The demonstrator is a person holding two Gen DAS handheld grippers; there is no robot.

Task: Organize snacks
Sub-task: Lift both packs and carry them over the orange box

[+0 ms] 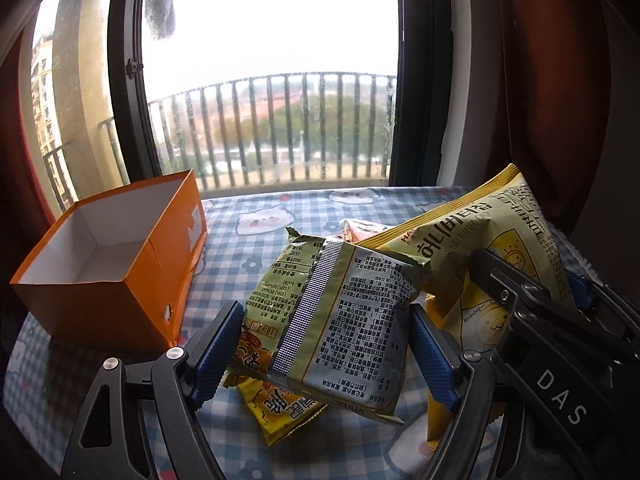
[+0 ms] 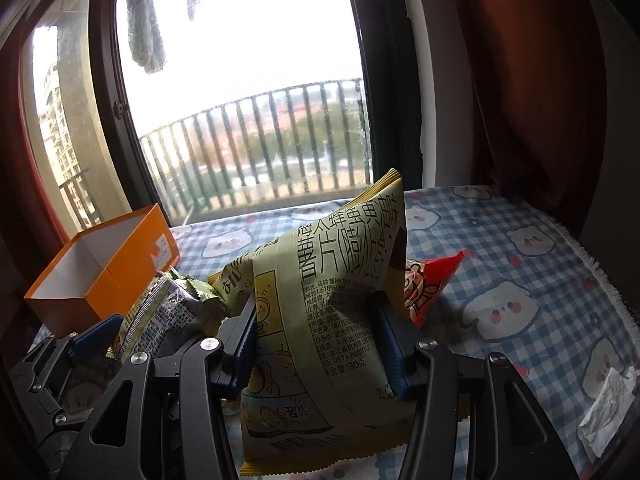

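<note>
Left wrist view: we note the left gripper [image 1: 326, 344] clenched on a green snack packet [image 1: 340, 320], back side facing the camera, held above a blue checked tablecloth [image 1: 248, 248]. Under it lies a yellow snack packet [image 1: 280, 404]. An open orange box [image 1: 120, 264] with a white interior stands at far left, apart from the packets. Right wrist view: we record the right gripper [image 2: 316, 344] grasping a honey butter chip bag [image 2: 320, 280] upright, pads pressed into both sides. A red packet [image 2: 432, 284] lies just behind the bag on the right. A crumpled white paper [image 2: 608, 416] rests at near right on the cloth.
</note>
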